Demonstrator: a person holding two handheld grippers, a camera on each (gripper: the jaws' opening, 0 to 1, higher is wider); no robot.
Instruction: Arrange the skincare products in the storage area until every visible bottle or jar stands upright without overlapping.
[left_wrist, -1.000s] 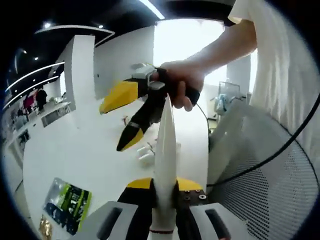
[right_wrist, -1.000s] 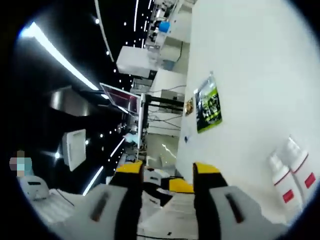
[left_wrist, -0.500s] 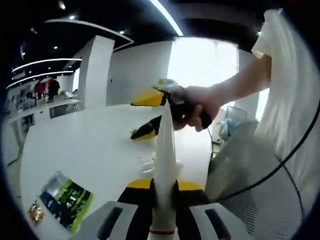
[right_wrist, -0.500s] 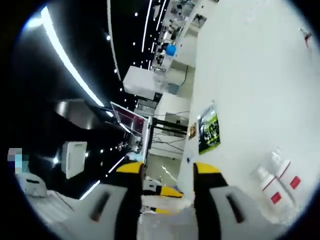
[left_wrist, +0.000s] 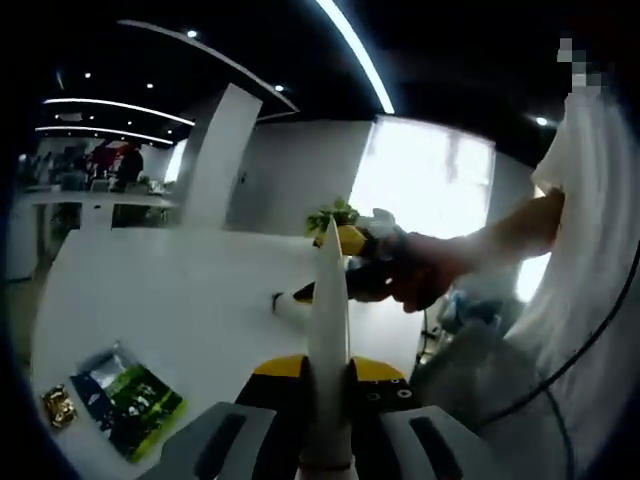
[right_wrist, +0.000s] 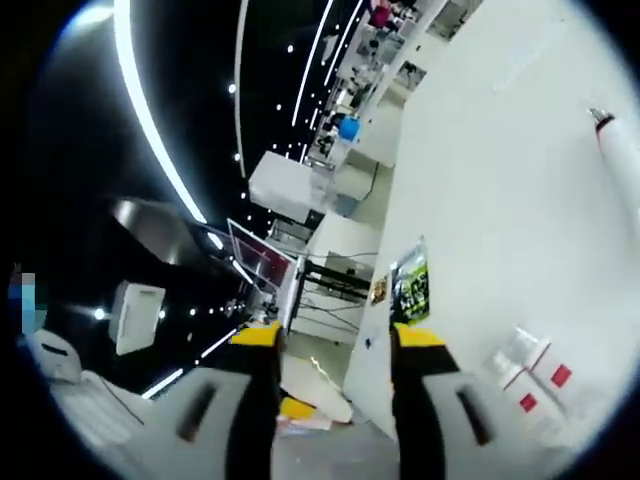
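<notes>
White tube pinched upright between jaws of left tool, above white table. Two white bottles standing on table beside green packet. Right tool spread, empty.

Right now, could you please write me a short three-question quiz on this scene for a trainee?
1. True or false: the left gripper is shut on a white tube.
2. In the right gripper view, the two white bottles with red labels are: A) lying overlapped, B) side by side on the white table, C) held in the right gripper.
3. Fill in: beside the green packet in the left gripper view lies a small ____ packet.

Key: 1 true; 2 B; 3 gold.
</notes>
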